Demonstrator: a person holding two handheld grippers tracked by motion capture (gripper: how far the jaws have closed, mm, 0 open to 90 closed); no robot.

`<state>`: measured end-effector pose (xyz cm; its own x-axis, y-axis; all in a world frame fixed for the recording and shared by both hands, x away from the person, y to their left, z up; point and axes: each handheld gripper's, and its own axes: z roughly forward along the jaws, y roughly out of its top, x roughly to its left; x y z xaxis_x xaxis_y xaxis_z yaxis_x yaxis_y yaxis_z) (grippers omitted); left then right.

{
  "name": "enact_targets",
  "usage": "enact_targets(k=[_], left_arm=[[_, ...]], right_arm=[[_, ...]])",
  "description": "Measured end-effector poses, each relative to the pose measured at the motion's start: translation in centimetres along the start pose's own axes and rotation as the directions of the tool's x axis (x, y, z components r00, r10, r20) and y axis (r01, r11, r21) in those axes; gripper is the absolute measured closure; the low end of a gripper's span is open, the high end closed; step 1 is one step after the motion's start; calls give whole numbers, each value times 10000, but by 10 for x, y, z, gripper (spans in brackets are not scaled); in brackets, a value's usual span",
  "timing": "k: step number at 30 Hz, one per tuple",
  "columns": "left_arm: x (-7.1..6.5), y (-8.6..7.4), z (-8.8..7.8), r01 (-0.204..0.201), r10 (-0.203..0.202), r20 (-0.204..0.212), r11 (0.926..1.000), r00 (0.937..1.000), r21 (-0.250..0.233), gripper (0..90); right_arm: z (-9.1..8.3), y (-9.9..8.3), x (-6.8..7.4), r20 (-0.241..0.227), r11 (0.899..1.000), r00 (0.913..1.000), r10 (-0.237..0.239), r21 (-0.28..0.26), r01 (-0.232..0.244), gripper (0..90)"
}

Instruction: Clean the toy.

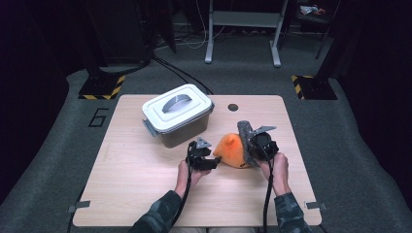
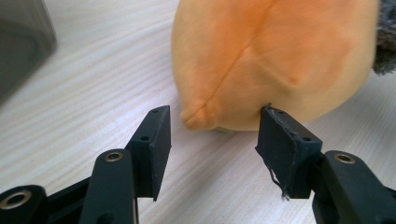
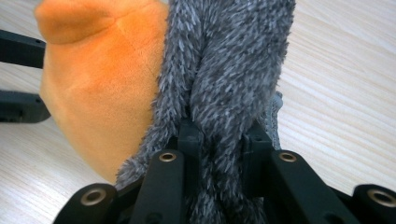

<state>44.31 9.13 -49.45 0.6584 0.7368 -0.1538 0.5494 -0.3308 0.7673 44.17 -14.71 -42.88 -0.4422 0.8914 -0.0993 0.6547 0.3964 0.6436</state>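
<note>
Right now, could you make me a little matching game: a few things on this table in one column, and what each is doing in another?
1. left gripper
2. right gripper
3. lidded plastic box
4. orange plush toy

a. lies on the table between the two grippers
b. clamped on grey fur
c. jaws apart, nothing pinched
d. lid on, untouched

Pairs: 1-c, 2-b, 3-d, 4-a
</note>
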Motion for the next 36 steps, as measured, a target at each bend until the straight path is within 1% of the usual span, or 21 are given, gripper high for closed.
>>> enact_targets(k=[2, 3, 7, 8, 10, 12, 13, 15, 16, 17, 21, 23, 24, 25, 28, 29, 31, 32, 34, 35, 36], left_arm=[[2, 0, 3, 161, -159, 276, 9998, 9995, -68, 465], [1, 0, 4, 52, -49, 206, 9999, 9998, -124, 477], [0, 1, 6, -164, 174, 381, 9995, 9991, -268, 525], [0, 1, 7, -200, 213, 411, 9993, 9989, -310, 569], [-2, 1, 7, -307, 320, 379, 9989, 9988, -358, 626], [-4, 1, 8, -377, 392, 285, 9980, 9988, -503, 719], [-4, 2, 7, -511, 522, 229, 9976, 9984, -462, 767], [-5, 2, 7, -622, 628, 94, 9968, 9980, -509, 835], [-6, 3, 5, -717, 717, -14, 9962, 9974, -498, 853], [-7, 3, 5, -687, 688, -13, 9959, 9976, -586, 859], [-11, 7, 1, -1055, 1038, -276, 9919, 9942, -711, 868], [-13, 11, -2, -1250, 1220, -409, 9887, 9917, -833, 871], [-14, 13, -4, -1271, 1233, -473, 9877, 9912, -908, 871], [-16, 16, -6, -1469, 1412, -624, 9843, 9880, -975, 872], [-17, 26, -15, -1682, 1593, -783, 9777, 9841, -1257, 874], [-18, 32, -19, -1865, 1749, -931, 9730, 9802, -1358, 874], [-19, 39, -24, -2028, 1887, -1024, 9675, 9767, -1509, 875], [-20, 42, -27, -2135, 1976, -1085, 9634, 9743, -1619, 874], [-23, 47, -31, -2435, 2261, -1180, 9561, 9669, -1631, 875], [-25, 49, -32, -2492, 2316, -1203, 9548, 9653, -1617, 875], [-26, 50, -33, -2502, 2322, -1194, 9534, 9653, -1687, 874]], right_arm=[[0, -2, -1, -22, 10000, 10000, 74, 0, -74, 744], [0, -2, -2, 28, 10000, 10000, 43, 1, -43, 745], [1, -4, -4, 35, 10000, 10000, 84, 18, -84, 745], [2, -4, -4, 24, 10000, 10000, 89, 17, -89, 745], [2, -4, -5, 22, 9999, 9999, 130, 31, -130, 745], [2, -5, -5, 96, 9999, 9998, 147, 10, -147, 745], [1, -5, -6, 96, 9997, 9996, 248, 62, -249, 745], [1, -6, -7, 105, 9997, 9997, 230, -48, -229, 745], [1, -6, -8, 140, 9994, 9993, 352, -55, -351, 744], [0, -7, -9, 210, 9994, 9993, 324, -161, -320, 744], [-6, -7, -11, 415, 9974, 9977, 532, -504, -511, 745], [-10, -7, -12, 514, 9968, 9972, 547, -609, -515, 745], [-11, -7, -13, 594, 9959, 9966, 574, -731, -531, 745], [-13, -7, -14, 634, 9956, 9962, 594, -768, -545, 745], [-18, -6, -16, 642, 9937, 9953, 726, -899, -667, 745], [-20, -6, -16, 594, 9934, 9956, 729, -934, -672, 745], [-25, -5, -17, 613, 9919, 9949, 797, -1041, -730, 745], [-28, -4, -17, 607, 9904, 9948, 817, -1166, -742, 745], [-37, -1, -16, 510, 9871, 9963, 694, -1483, -612, 745], [-40, 0, -14, 491, 9860, 9965, 679, -1559, -595, 745], [-44, 2, -12, 428, 9835, 9970, 647, -1719, -564, 744]])
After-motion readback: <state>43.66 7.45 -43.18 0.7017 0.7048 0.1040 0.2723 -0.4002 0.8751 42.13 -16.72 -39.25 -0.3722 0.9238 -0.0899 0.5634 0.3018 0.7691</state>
